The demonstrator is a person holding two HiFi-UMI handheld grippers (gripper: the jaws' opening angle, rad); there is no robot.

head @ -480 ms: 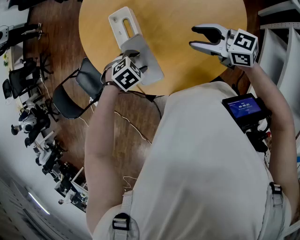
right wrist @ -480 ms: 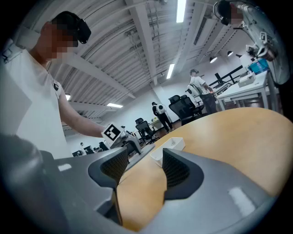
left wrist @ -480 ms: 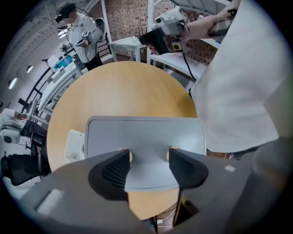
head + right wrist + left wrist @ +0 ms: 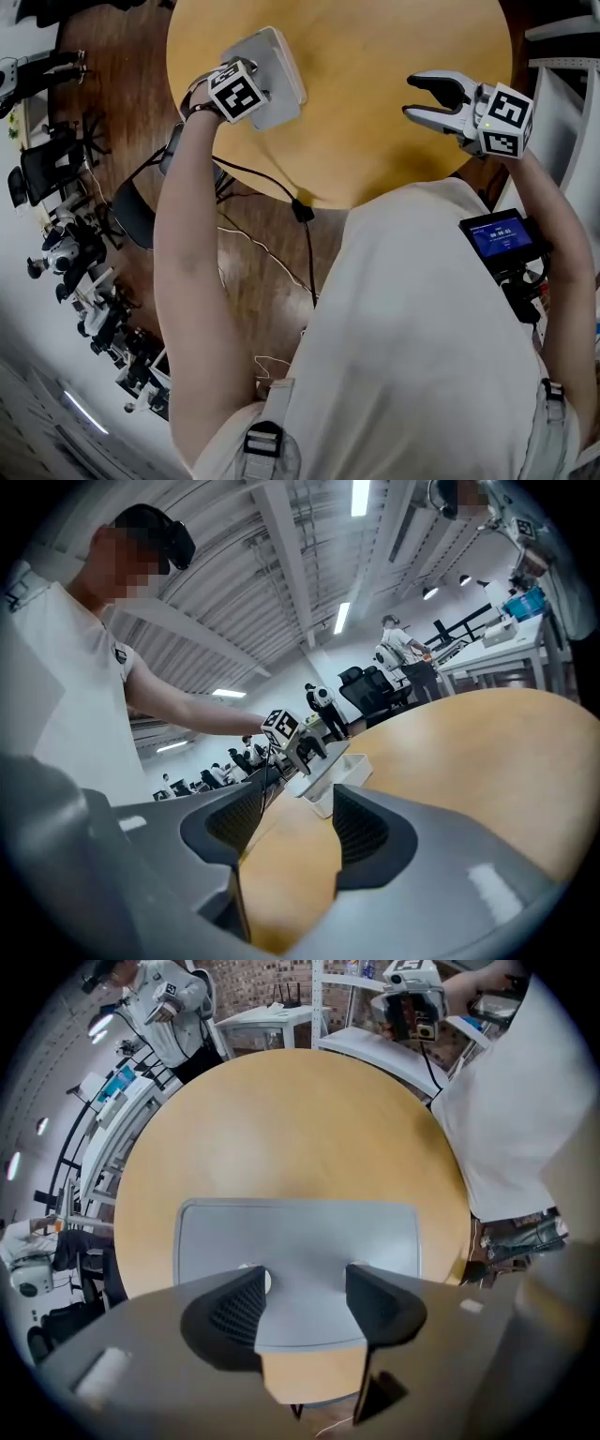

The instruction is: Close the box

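A grey lid (image 4: pixel 300 1251) is held by its narrow front tab, with my left gripper (image 4: pixel 302 1309) shut on it. In the head view that lid (image 4: pixel 269 73) lies over the white box at the left part of the round wooden table (image 4: pixel 375 94), hiding most of the box. From the right gripper view the lid (image 4: pixel 319 767) rests slightly tilted on the white box (image 4: pixel 350 780). My right gripper (image 4: pixel 417 97) hangs open over the table's right side, with nothing between its jaws and well apart from the box.
A black chair (image 4: pixel 131 202) stands on the wood floor left of the table, with a cable (image 4: pixel 281 187) trailing from my left arm. White shelving (image 4: pixel 562 56) lines the right. A person (image 4: pixel 173 1007) and white benches stand beyond the table.
My left gripper has carried the lid away from me and down onto the white box, which was uncovered before. The right gripper has shifted only slightly and stays open.
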